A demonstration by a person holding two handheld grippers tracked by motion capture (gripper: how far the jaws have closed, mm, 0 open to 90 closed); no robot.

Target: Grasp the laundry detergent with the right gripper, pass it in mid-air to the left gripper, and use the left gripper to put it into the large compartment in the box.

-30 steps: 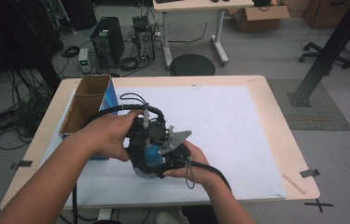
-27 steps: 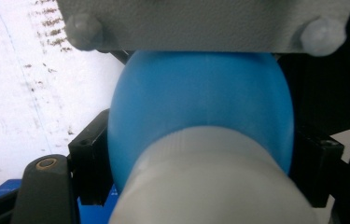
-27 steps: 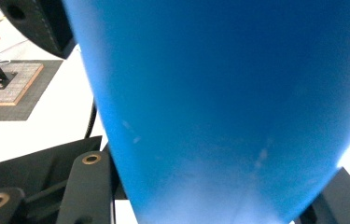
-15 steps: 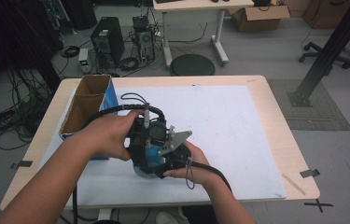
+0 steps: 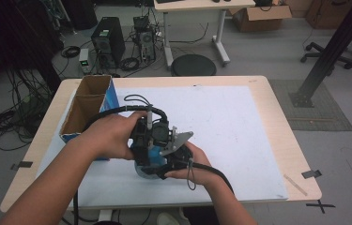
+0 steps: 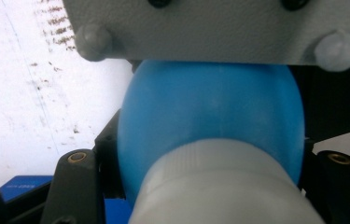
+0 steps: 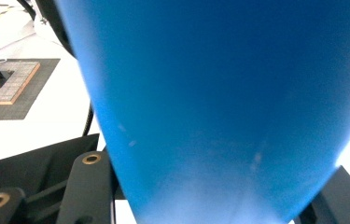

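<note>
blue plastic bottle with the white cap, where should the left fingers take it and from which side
Best on the ribbed white cap, jaws closing from its two opposite sides, as the left gripper does now. The cap is a straight-sided cylinder, so flat pads seat squarely, while the round blue plastic bottle shoulder above it would likely slip. The right gripper clamps the blue body.

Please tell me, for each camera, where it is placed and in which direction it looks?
High view: above the person's side, facing forward and down on the table; both forearms enter from below.
Left gripper view: rides the left tool, looking along its black jaws at a blue bottle with a white cap.
Right gripper view: rides the right tool, close on the bottle.
Shared: the bottle.
</note>
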